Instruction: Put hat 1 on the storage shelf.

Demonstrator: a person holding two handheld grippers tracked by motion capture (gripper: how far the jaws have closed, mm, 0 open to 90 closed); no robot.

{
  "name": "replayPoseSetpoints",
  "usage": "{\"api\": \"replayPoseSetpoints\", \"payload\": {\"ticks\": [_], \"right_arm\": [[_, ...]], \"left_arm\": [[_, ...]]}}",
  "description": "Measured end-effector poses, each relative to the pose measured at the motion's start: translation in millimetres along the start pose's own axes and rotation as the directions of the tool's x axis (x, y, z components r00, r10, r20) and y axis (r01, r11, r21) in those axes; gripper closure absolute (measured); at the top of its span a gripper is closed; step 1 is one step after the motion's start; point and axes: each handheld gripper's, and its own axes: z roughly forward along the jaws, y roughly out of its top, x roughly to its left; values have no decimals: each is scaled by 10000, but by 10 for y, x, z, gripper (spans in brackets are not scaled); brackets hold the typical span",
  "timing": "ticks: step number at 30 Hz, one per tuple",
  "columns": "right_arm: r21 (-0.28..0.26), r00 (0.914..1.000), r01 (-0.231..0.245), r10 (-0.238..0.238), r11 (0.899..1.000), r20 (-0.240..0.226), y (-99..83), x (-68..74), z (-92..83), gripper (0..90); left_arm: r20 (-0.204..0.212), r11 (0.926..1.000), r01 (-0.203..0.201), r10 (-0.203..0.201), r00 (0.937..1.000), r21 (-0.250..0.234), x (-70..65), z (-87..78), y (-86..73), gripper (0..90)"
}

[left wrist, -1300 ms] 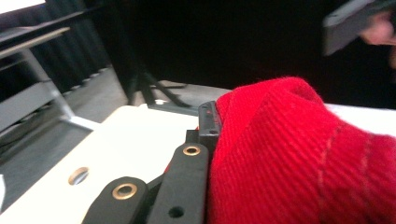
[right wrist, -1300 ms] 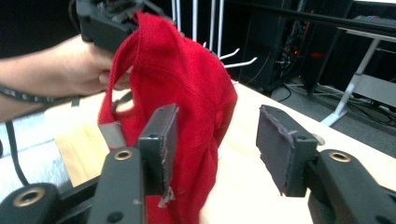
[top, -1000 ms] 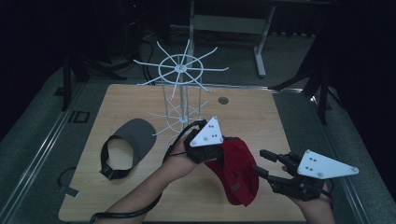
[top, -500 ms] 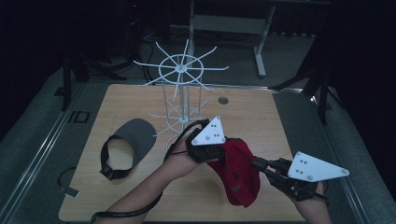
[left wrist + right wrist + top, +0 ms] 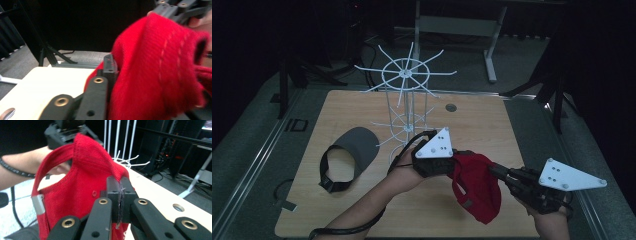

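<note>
High view: my left gripper (image 5: 451,167) and right gripper (image 5: 500,172) both pinch the red cap (image 5: 477,192), lifted near the table's (image 5: 492,125) front right corner. Hanging it on the white wire rack (image 5: 404,95) remains, I judge; the grey visor (image 5: 349,155) waits untouched.

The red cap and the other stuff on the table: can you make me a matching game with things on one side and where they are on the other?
Things:
1. red cap
2. grey visor
3. white wire rack

Places:
A. standing upright at the middle of the wooden table
B. lying flat on the left part of the table
C. pinched between the left gripper and the right gripper

Pairs: 1-C, 2-B, 3-A
</note>
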Motion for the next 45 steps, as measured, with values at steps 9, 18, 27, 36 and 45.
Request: {"api": "replayPoseSetpoints", "payload": {"ticks": [9, 18, 27, 36, 45], "right_arm": [[-326, 9978, -328, 346, 9989, 563, 16, -86, -83, 889], [-504, 9925, -582, 632, 9970, 1048, 28, -143, -176, 889], [-674, 9837, -876, 970, 9939, 1512, 46, -221, -248, 889], [-1112, 9719, -970, 1182, 9891, 2036, 191, -336, -270, 889], [-1311, 9697, -688, 972, 9890, 2242, 438, -383, -187, 889]], "left_arm": [[-764, 9996, 279, -283, 9967, -70, -28, -85, -38, 500], [-1573, 9979, 573, -614, 9856, -306, -11, -293, -91, 484], [-2011, 9957, 848, -906, 9754, -372, -35, -416, -226, 481], [-2051, 9935, 1133, -1137, 9721, -135, -225, -464, -512, 364], [-2107, 9892, 1465, -1432, 9670, 2, -360, -513, -826, 334]]}}
